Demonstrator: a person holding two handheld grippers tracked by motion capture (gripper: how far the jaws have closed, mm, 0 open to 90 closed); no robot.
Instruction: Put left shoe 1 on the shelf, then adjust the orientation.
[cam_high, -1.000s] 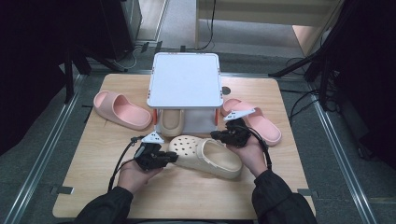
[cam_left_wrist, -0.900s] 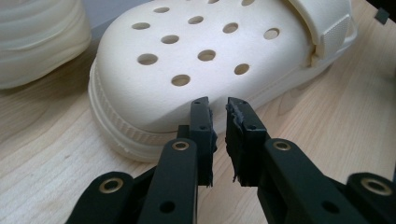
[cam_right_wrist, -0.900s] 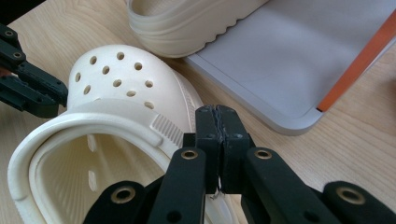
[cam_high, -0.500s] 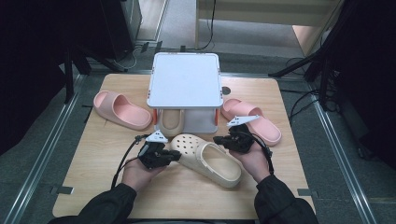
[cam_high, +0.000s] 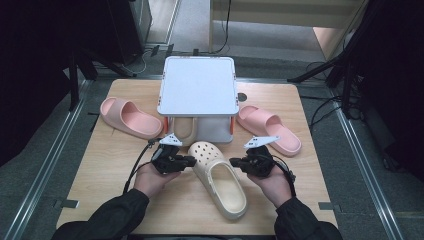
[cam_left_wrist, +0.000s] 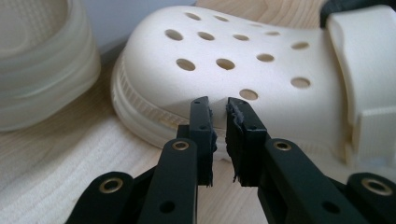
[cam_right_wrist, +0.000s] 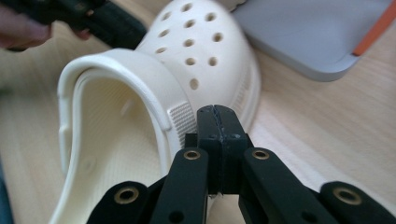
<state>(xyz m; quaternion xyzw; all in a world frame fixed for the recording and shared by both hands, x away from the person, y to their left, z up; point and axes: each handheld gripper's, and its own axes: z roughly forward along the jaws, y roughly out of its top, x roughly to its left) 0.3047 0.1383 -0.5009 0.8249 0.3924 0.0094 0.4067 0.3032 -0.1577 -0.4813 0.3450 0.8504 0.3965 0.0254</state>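
Clog (cam_high: 218, 176) is flanked across its long axis by left gripper (cam_high: 186, 161), fingers slightly apart, and right gripper (cam_high: 235, 162), fingers closed together.

The cream clog (cam_high: 219, 179) looks like matt, smooth foam plastic with a ribbed sole edge. The table (cam_high: 115, 165) is pale, grained wood. The pink slides (cam_high: 127, 117) look soft and matt. The rack's (cam_high: 198, 92) top is smooth grey plastic.

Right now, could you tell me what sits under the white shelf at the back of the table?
Under the white shelf, the heel end of a cream clog pokes out at the front, between the orange legs. Its toe end is covered by the shelf top, as is anything farther back.
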